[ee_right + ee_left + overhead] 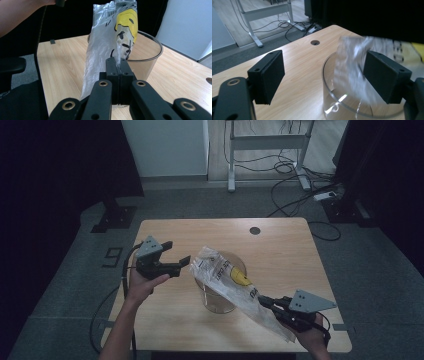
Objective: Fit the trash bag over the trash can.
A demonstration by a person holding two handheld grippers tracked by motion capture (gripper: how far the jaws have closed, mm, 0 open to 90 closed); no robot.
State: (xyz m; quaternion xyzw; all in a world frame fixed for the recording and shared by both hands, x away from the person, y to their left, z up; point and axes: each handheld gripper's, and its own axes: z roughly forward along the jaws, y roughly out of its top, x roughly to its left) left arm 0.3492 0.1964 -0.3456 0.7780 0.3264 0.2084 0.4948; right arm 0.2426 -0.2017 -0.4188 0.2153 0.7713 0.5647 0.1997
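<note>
A clear plastic bag (232, 282) printed with a yellow smiley face lies stretched across the top of a clear round container (218, 302) at the middle of the table. My right gripper (263, 301) is shut on the bag's near end (110, 45), with its jaws pressed together around the film. Left of the container, my left gripper (184, 263) hovers open just short of the bag's far end. Between its two pads (270, 75) I see the container rim (329, 62) and the blurred bag (352, 67).
The wooden table (165, 317) has a round cable hole (255, 230) near its far edge. Beyond it are a white desk frame (267, 142) and loose cables (295, 175) on the floor. Dark chairs stand at both sides.
</note>
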